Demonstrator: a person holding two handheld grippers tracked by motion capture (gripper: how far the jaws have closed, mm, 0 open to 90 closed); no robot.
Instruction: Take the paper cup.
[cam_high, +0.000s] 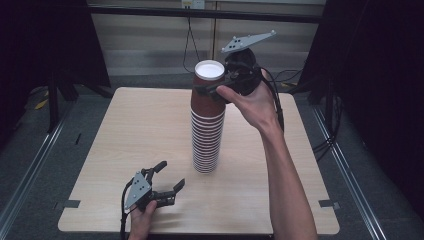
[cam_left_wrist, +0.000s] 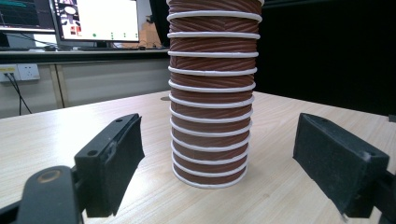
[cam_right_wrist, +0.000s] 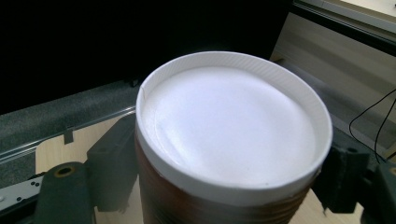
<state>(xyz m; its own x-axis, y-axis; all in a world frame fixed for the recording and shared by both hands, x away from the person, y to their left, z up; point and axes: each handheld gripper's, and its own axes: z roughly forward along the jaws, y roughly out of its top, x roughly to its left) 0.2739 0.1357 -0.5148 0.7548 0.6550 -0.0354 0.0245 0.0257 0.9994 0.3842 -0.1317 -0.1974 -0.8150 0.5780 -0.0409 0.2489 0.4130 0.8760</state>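
Right gripper (cam_high: 212, 90) clamped on the top cup (cam_high: 208, 89) of the stack (cam_high: 206, 132), upside down at table (cam_high: 125, 130) centre. Left gripper (cam_high: 169, 177) at seven o'clock from the stack, jaws spread wide, gripping nothing, aimed at its base.
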